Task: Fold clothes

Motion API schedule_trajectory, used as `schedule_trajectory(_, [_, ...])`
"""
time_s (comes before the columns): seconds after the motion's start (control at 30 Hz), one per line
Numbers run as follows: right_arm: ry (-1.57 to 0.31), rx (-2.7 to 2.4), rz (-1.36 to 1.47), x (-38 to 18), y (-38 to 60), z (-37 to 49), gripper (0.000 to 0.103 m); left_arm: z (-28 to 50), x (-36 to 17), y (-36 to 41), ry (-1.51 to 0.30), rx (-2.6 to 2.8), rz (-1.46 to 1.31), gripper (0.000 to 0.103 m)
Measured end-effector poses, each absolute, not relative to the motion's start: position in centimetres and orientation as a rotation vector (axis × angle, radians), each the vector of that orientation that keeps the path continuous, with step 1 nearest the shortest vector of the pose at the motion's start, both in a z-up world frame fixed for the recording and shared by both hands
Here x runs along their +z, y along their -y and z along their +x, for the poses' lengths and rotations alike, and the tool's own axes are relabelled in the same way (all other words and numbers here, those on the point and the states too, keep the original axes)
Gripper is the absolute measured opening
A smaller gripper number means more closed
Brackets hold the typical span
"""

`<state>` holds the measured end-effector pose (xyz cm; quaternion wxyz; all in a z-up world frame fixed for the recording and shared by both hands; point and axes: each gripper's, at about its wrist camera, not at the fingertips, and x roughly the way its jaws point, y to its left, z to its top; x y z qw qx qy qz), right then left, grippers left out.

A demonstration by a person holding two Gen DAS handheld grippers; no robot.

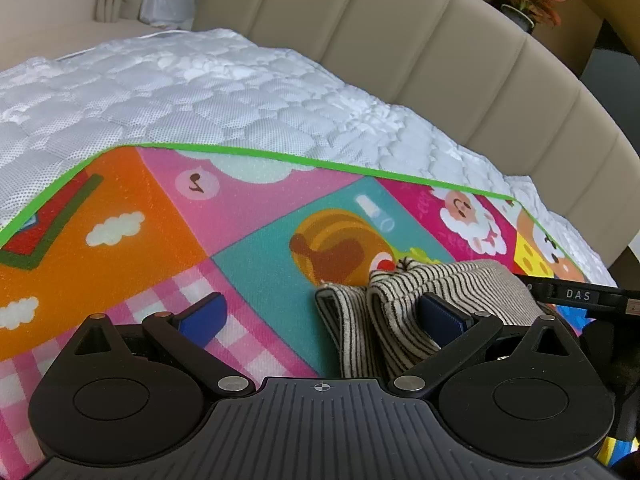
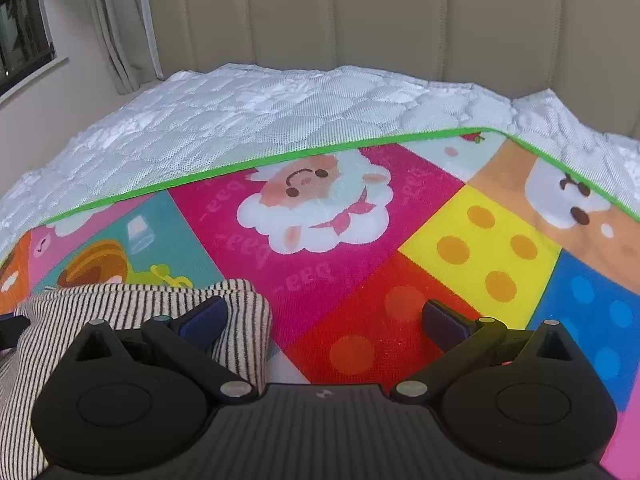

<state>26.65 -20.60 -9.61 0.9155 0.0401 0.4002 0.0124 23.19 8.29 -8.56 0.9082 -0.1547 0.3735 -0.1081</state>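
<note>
We treat the striped knit garment (image 1: 404, 312) as light, soft and limp; it will sag and shift if lifted at one point. It lies bunched on the play mat (image 1: 168, 216), towards the mat's near edge. The left gripper (image 1: 320, 316) and right gripper (image 2: 324, 320) both stand wide apart, holding nothing. We judge its doubled edge the best purchase, one gripper at each end

Soft even daylight, sharp focus, fisheye-bent edges.
</note>
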Motion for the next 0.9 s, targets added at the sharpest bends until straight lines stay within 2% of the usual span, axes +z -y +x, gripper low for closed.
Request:
schedule_trajectory(0.17, [-0.811,0.022,0.116,-7.8,21.1,25.2,0.103,23.1,-8.5,-8.3,-0.774,-0.222,-0.312,0.103])
schedule_trajectory(0.43, [-0.873,0.115,0.424,-6.5,23.5,17.2,0.102,23.0,-8.4,-8.5,-0.784,-0.213,-0.301,0.103])
schedule_trajectory(0.5, [-0.904,0.127,0.512,-7.4,23.6,16.0,0.088,23.0,-8.4,-8.5,-0.784,-0.214,-0.296,0.103])
schedule_trajectory(0.53, [-0.923,0.122,0.538,-8.1,23.4,15.9,0.085,23.0,-8.4,-8.5,-0.785,-0.214,-0.293,0.103])
schedule_trajectory(0.6, [-0.953,0.091,0.529,-9.4,22.8,16.4,0.085,22.9,-8.4,-8.5,-0.785,-0.214,-0.288,0.103])
schedule_trajectory(0.67, [-0.936,0.088,0.465,-10.0,22.2,17.1,0.092,22.9,-8.4,-8.4,-0.786,-0.21,-0.28,0.103])
schedule_trajectory(0.77, [-0.93,0.075,0.407,-9.6,21.6,17.5,0.093,22.8,-8.1,-8.4,-0.787,-0.197,-0.275,0.103])
schedule_trajectory(0.9, [-0.948,0.084,0.553,-8.6,23.0,16.1,0.093,21.3,-5.1,-8.7,-0.722,-0.232,-0.249,0.103])
